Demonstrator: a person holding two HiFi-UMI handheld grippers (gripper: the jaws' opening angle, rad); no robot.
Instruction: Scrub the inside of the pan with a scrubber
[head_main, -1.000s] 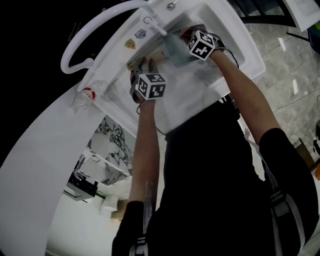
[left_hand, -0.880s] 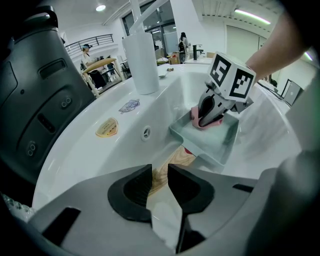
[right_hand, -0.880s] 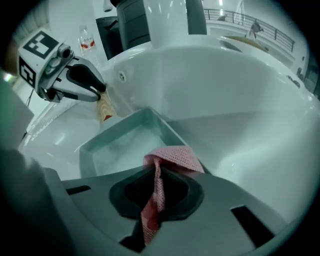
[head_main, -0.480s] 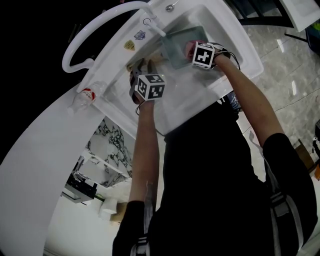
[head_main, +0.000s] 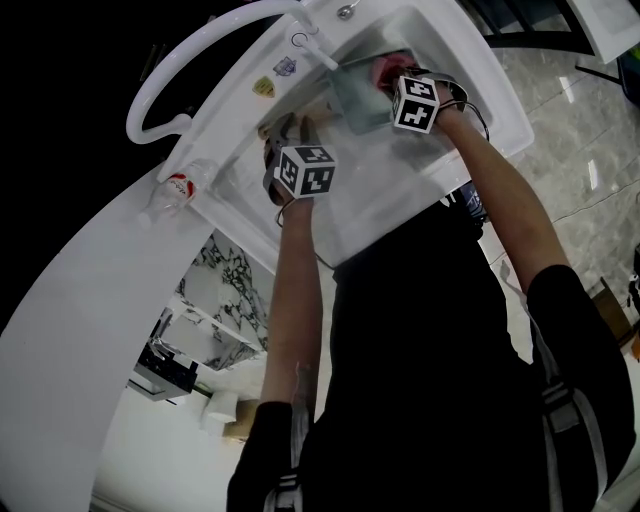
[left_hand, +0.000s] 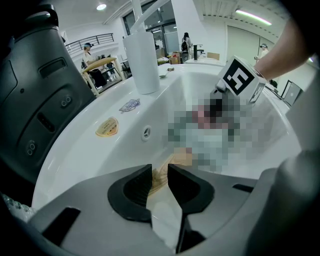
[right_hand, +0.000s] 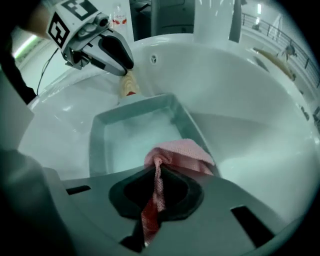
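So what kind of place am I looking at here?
Probably a showroom or open workspace, not a home kitchen: a white sink stands in a large hall, with polished stone-look floor and people at tables behind.

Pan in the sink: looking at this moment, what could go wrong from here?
1. The left gripper holds the pan only by its wooden handle, far from the scrubbing end. Pressure there might tilt or twist the pan in the sink.
2. The right gripper pinches just a thin fold of the pink scrubber, so dragging it could pull it out of the jaws.
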